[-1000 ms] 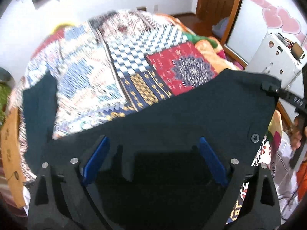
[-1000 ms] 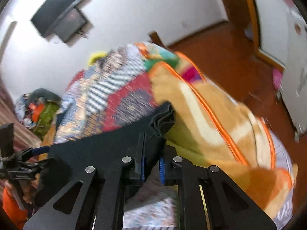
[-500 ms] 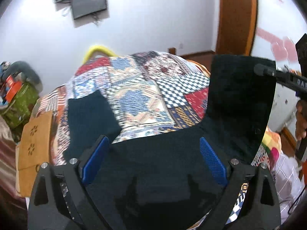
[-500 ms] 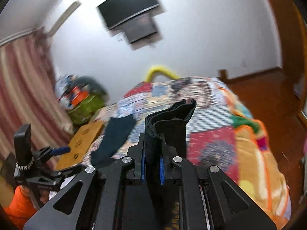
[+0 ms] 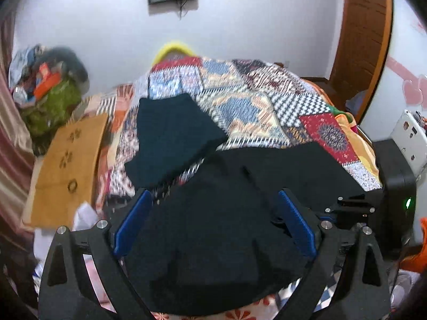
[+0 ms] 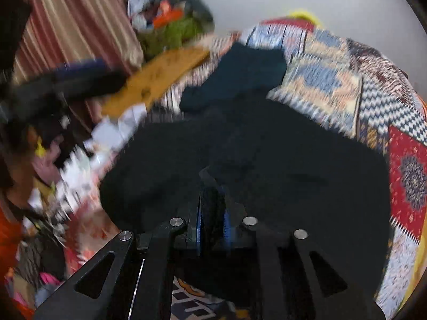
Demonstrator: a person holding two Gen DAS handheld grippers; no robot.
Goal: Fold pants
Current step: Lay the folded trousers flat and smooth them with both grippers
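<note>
The black pants lie folded over themselves on the patchwork bedspread at the near edge of the bed. My left gripper is open, its blue pads wide apart over the pants. My right gripper is shut on a bunched fold of the black pants and shows at the right in the left wrist view. A folded dark teal garment lies beyond the pants, also in the right wrist view.
A tan wooden board leans at the bed's left side. A pile of clothes and bags sits against the wall at left. A wooden door and a white box stand at right. A striped curtain hangs at left.
My right gripper has swung the held end of the pants down and leftward, laying it over the rest. The pants now lie doubled on the bed. My left gripper stays open.
</note>
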